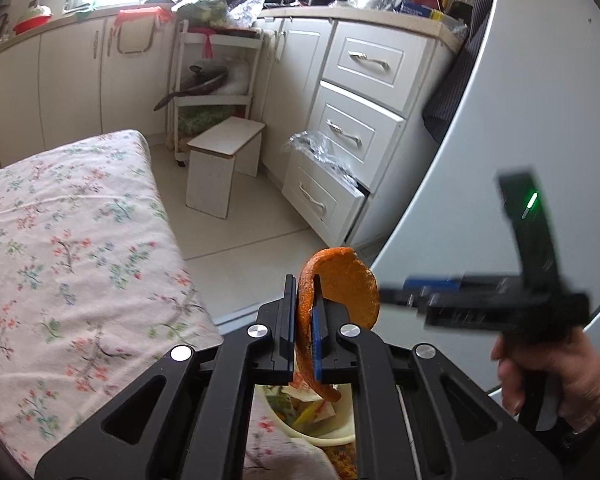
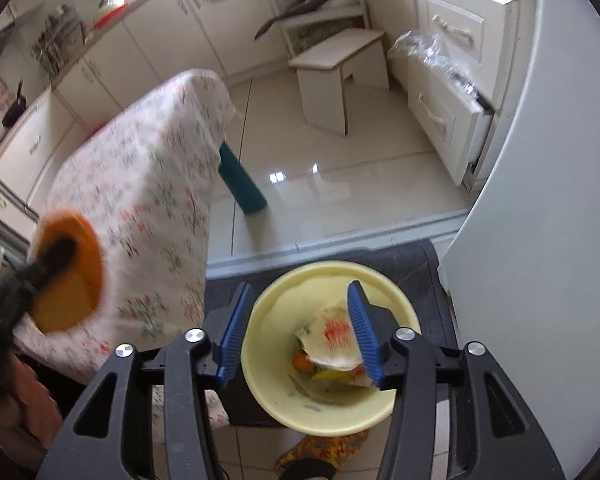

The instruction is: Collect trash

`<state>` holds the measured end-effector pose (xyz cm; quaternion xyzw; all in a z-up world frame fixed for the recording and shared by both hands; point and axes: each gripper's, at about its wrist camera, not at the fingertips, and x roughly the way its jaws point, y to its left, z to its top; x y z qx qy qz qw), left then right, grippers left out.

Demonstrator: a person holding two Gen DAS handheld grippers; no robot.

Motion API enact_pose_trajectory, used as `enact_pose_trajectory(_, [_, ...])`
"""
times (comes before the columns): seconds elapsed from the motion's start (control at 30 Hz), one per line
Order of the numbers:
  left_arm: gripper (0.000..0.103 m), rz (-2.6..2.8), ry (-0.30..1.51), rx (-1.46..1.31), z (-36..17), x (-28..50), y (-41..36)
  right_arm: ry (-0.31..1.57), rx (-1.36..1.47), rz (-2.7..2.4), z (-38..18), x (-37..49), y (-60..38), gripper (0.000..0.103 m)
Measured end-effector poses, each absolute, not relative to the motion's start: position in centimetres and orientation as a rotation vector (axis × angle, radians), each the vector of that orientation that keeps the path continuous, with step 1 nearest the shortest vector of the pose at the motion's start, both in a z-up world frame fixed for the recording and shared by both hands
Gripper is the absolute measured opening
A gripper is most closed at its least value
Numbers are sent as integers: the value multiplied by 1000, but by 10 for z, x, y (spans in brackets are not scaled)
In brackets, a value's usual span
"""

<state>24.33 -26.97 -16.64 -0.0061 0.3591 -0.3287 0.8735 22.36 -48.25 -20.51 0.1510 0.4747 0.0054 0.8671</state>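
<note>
My left gripper (image 1: pixel 304 292) is shut on a curved piece of orange peel (image 1: pixel 348 280), which sticks up between its pads. Below it, through the gripper frame, part of a pale yellow bucket (image 1: pixel 340 432) shows. In the right wrist view my right gripper (image 2: pixel 300 286) stands open directly above that yellow bucket (image 2: pixel 284 400), nothing between its blue pads (image 2: pixel 236 320). Crumpled paper wrappers (image 2: pixel 332 336) and other scraps lie in the bucket. The peel (image 2: pixel 80 248) appears blurred at the left, held over the table's edge. A hand holds the right gripper (image 1: pixel 396 294) at the right.
A table with a floral cloth (image 1: pixel 80 240) fills the left. A white fridge (image 1: pixel 500 120) stands close on the right. A small white stool (image 1: pixel 220 160) and an open drawer with a plastic bag (image 1: pixel 324 196) are across the tiled floor. The bucket stands on a dark mat (image 2: pixel 400 264).
</note>
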Motion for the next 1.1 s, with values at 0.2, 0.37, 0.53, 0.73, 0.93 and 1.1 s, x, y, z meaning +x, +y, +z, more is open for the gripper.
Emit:
enact_pose_trajectory(0.2, [6,-692,840,32,-192,231,-309,738,350,-68,-143,204,-502,66])
enact_pose_trajectory(0.37, [9,-653,951,64,-228,231,-343,618,360,-79,-116,197,-511,70])
enact_pose_trajectory(0.53, [49,-634,981,86,-242,231,-355,605,388,-74,-114,198,-519,71])
enact_pose_trajectory(0.73, [80,-593,935,80,-222,227,-342,600,380,-86,-110,196,-518,76])
enact_pose_trajectory(0.93, [95,-530,848,78,-179,209,-310,576,291,-123,-98,186,-502,87])
enact_pose_trajectory(1.1, [95,-447,757,120,-138,183,-276,550,263,-180,-92,161,-493,96])
